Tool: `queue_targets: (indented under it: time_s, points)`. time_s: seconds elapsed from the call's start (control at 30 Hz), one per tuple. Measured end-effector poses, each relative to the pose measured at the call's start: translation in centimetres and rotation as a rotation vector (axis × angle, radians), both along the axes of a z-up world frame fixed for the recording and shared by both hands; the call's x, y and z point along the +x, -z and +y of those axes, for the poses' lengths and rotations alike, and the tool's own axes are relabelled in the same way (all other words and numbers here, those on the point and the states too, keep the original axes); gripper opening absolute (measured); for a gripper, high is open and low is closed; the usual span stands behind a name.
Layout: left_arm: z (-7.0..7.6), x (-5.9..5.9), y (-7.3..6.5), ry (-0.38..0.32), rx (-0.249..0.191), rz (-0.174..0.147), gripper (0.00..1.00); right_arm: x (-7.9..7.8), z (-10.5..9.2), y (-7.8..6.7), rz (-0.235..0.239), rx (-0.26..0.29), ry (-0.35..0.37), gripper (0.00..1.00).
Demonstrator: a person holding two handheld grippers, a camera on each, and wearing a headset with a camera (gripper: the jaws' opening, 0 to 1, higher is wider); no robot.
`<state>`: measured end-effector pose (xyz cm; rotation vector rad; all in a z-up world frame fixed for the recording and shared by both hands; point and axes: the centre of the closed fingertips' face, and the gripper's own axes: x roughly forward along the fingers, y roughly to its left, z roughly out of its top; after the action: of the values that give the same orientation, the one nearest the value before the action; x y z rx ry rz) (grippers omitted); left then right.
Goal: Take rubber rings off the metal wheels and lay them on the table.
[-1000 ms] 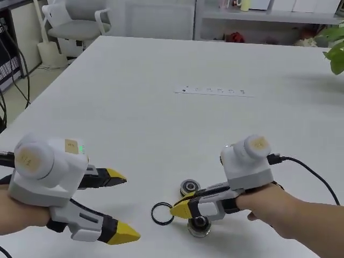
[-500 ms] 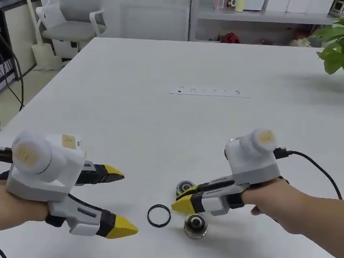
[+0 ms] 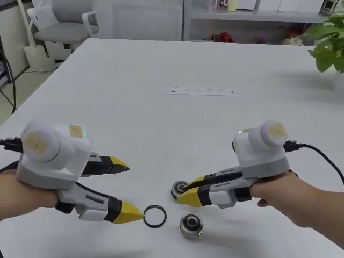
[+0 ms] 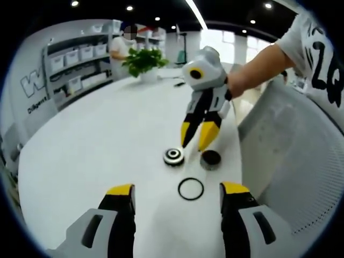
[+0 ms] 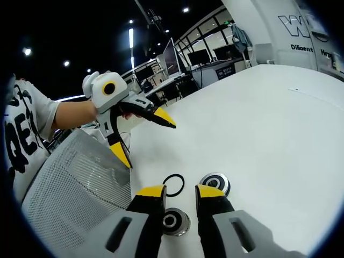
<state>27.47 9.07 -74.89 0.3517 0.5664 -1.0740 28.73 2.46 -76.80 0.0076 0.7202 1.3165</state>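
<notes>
A black rubber ring (image 3: pixel 154 216) lies flat on the white table (image 3: pixel 161 129). Just right of it stand two small wheels: a dark-rimmed one (image 3: pixel 178 189) and a silvery one (image 3: pixel 191 226) nearer me. My left gripper (image 3: pixel 126 189) is open wide, and its lower fingertip (image 3: pixel 133 215) is just left of the ring. My right gripper (image 3: pixel 185 196) hangs slightly open and holds nothing, with its tips over the dark-rimmed wheel. The left gripper view shows the ring (image 4: pixel 191 188) ahead of the jaws. In the right gripper view the silvery wheel (image 5: pixel 174 220) sits below the jaws.
A white power strip (image 3: pixel 201 91) lies farther back on the table. A potted plant (image 3: pixel 328 45) stands at the far right, and an office chair (image 3: pixel 54 27) and shelves lie beyond the table. A cable (image 3: pixel 317 156) trails from the right gripper.
My right gripper has risen off the silvery wheel and drawn back toward the dark-rimmed one. The left gripper's lower tip has come closer to the ring. The camera has shifted.
</notes>
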Motion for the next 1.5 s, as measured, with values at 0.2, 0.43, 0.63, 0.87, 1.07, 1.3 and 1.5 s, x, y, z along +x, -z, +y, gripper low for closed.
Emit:
queue_targets:
  time_s: [0.2, 0.43, 0.63, 0.87, 1.07, 1.3, 1.5]
  points:
    - [-0.6, 0.6, 0.2, 0.001, -0.007, 0.001, 0.61, 0.3, -0.8, 0.4, -0.020, -0.015, 0.018, 0.20]
    - [-1.4, 1.1, 0.5, 0.009, -0.007, 0.013, 0.59, 1.0, -1.7, 1.1, -0.050, -0.045, 0.049, 0.21]
    - [-2.0, 1.8, 1.0, 0.010, -0.003, 0.027, 0.56, 2.1, -2.4, 1.8, -0.080, -0.074, 0.075, 0.21]
    - [-2.6, 2.6, 2.3, 0.016, 0.018, 0.044, 0.53, 2.8, -3.0, 2.7, -0.103, -0.098, 0.080, 0.20]
    - [-3.3, 3.2, 3.0, 0.011, 0.017, 0.061, 0.51, 2.9, -3.2, 3.4, -0.134, -0.127, 0.059, 0.20]
    - [-4.7, 3.7, 3.3, 0.014, 0.008, 0.068, 0.46, 2.9, -2.7, 3.8, -0.147, -0.122, 0.043, 0.19]
    - [-6.0, 3.8, 3.5, 0.026, -0.002, 0.068, 0.42, 2.7, -2.1, 3.8, -0.157, -0.114, 0.026, 0.19]
